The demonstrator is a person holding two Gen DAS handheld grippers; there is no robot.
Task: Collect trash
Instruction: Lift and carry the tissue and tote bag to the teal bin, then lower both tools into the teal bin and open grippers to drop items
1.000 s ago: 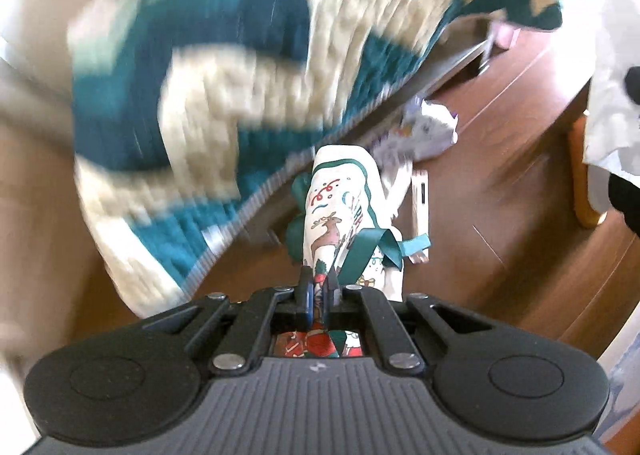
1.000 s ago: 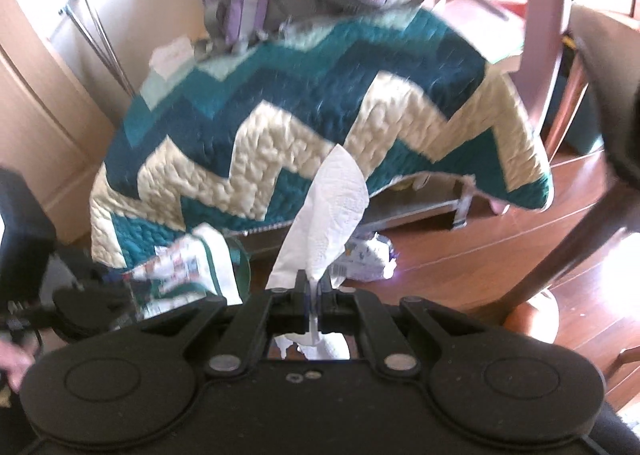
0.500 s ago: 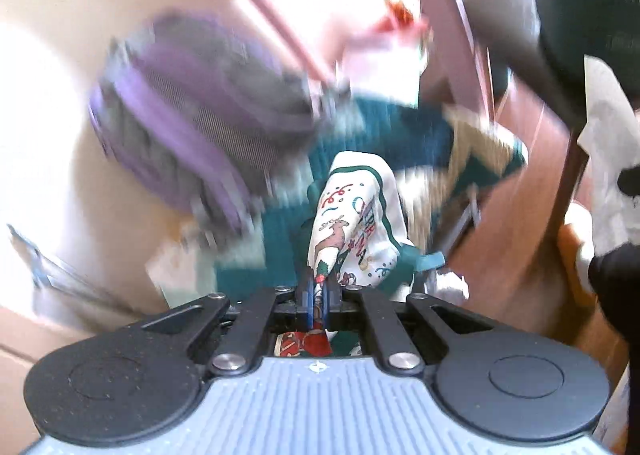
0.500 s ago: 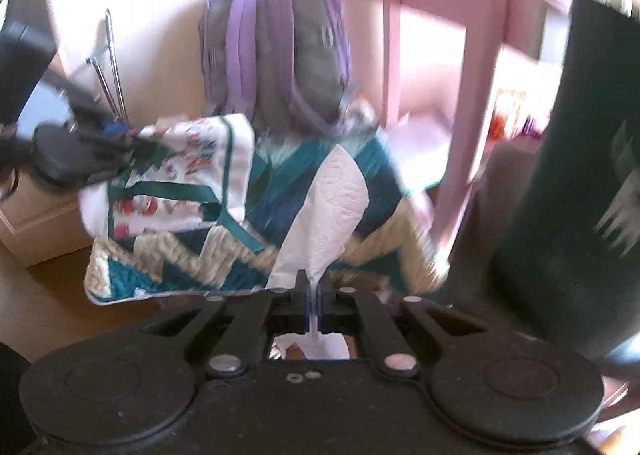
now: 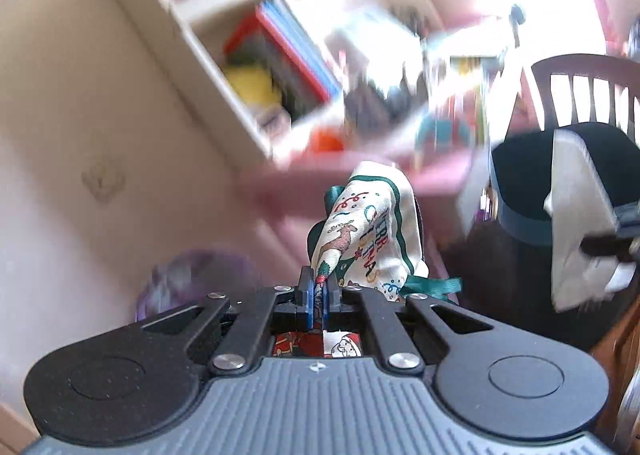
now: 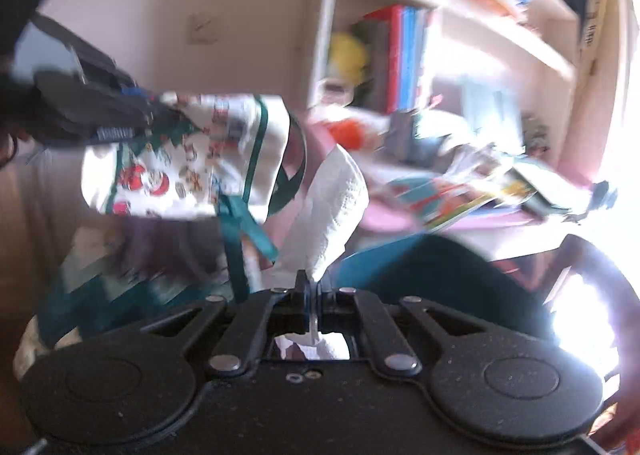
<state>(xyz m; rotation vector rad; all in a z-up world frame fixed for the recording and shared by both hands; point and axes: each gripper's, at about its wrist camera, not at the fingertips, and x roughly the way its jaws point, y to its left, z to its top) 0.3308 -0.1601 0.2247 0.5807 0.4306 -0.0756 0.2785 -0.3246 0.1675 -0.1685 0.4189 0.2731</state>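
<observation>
Trash is held in both grippers, lifted clear of any surface. The Christmas bag (image 5: 370, 233), white with a reindeer, green trim and a green ribbon (image 5: 434, 286), is pinched at its lower corner between the closed jaws of the left gripper (image 5: 317, 291) and stands up in front of it. The white paper towel (image 6: 328, 211) is clamped in the closed right gripper (image 6: 310, 297), rising from the pads, just right of the bag in the right wrist view. Behind both, blurred, stand a white bookshelf (image 5: 224, 67) with books, a pink desk (image 6: 400, 215) strewn with papers, and a dark chair (image 5: 580, 95).
</observation>
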